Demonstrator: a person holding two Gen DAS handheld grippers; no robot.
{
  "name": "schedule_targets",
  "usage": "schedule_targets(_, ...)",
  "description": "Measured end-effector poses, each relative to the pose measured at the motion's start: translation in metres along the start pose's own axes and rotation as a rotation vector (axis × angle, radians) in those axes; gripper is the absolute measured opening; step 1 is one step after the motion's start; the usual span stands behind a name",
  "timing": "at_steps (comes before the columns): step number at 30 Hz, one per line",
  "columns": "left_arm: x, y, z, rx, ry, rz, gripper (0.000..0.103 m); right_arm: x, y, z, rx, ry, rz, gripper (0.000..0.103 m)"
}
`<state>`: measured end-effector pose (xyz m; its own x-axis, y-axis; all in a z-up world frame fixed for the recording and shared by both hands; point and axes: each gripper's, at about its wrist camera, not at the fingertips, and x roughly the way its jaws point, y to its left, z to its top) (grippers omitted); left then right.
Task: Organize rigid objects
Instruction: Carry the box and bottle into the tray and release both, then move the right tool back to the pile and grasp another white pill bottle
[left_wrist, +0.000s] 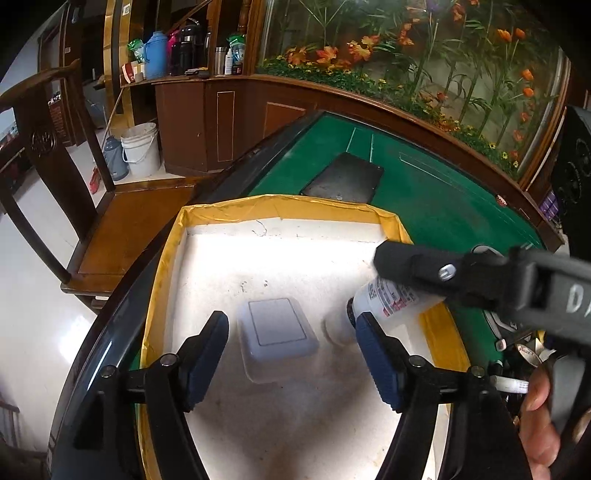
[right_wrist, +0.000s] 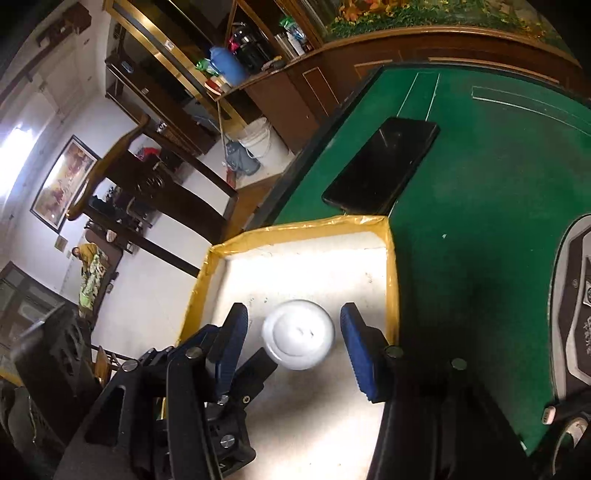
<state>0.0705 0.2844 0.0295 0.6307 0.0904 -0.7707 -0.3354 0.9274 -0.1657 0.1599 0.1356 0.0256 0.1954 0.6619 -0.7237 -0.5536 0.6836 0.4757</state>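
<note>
green felt table (left_wrist: 436, 206) here, carrying a yellow-rimmed white tray (left_wrist: 207, 214) at its edge and a black phone (right_wrist: 384, 166) lying flat just beyond.

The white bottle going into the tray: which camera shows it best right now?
The left wrist view. It shows the white bottle side-on, with its label and cap, lying between the right gripper's fingers over the yellow-edged tray. The right wrist view shows only its round cap end-on, slightly blurred, with a gap on each side.
</note>
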Motion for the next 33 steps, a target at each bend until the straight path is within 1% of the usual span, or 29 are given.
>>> schedule_targets(2, -0.002, -0.001, -0.001, 0.001, -0.003, -0.003, 0.076, -0.007, -0.004, 0.0, 0.013, -0.012, 0.013, 0.051)
schedule_targets(6, -0.006, -0.003, -0.003, -0.001, -0.005, -0.001, 0.076, -0.008, -0.008, -0.005, 0.021, 0.003, 0.02, 0.051)
schedule_targets(7, -0.008, -0.003, -0.003, -0.001, -0.007, 0.003, 0.076, -0.006, -0.008, -0.008, 0.017, 0.017, 0.017, 0.046)
schedule_targets(9, -0.01, -0.002, -0.004, -0.002, -0.008, 0.006, 0.076, -0.005, -0.008, -0.013, 0.018, 0.038, 0.008, 0.04)
schedule_targets(13, -0.018, -0.001, -0.007, 0.0, -0.016, 0.012, 0.076, -0.005, -0.012, -0.023, 0.042, 0.069, 0.033, 0.038)
schedule_targets(15, -0.02, -0.003, -0.01, 0.015, -0.015, 0.011, 0.077, -0.004, -0.013, -0.03, 0.052, 0.089, 0.044, 0.037)
schedule_targets(18, -0.023, -0.004, -0.015, 0.016, -0.015, 0.004, 0.079, -0.008, -0.013, -0.037, 0.057, 0.097, 0.064, 0.036)
schedule_targets(20, -0.025, -0.004, -0.017, 0.021, -0.006, 0.007, 0.079, -0.01, -0.015, -0.039, 0.066, 0.107, 0.086, 0.036)
schedule_targets(21, -0.027, -0.005, -0.019, 0.024, -0.007, 0.01, 0.079, -0.012, -0.017, -0.04, 0.086, 0.117, 0.112, 0.036)
schedule_targets(24, -0.037, -0.009, -0.023, 0.038, -0.018, 0.001, 0.08, -0.022, -0.02, -0.041, 0.104, 0.108, 0.158, 0.036)
schedule_targets(26, -0.043, -0.011, -0.028, 0.046, -0.03, -0.01, 0.086, -0.033, -0.023, -0.044, 0.11, 0.088, 0.186, 0.036)
schedule_targets(28, -0.048, -0.014, -0.032, 0.056, -0.036, -0.014, 0.089, -0.042, -0.025, -0.047, 0.111, 0.076, 0.211, 0.036)
schedule_targets(33, -0.065, -0.022, -0.049, 0.094, -0.05, -0.023, 0.089, -0.076, -0.035, -0.062, 0.101, 0.039, 0.26, 0.037)
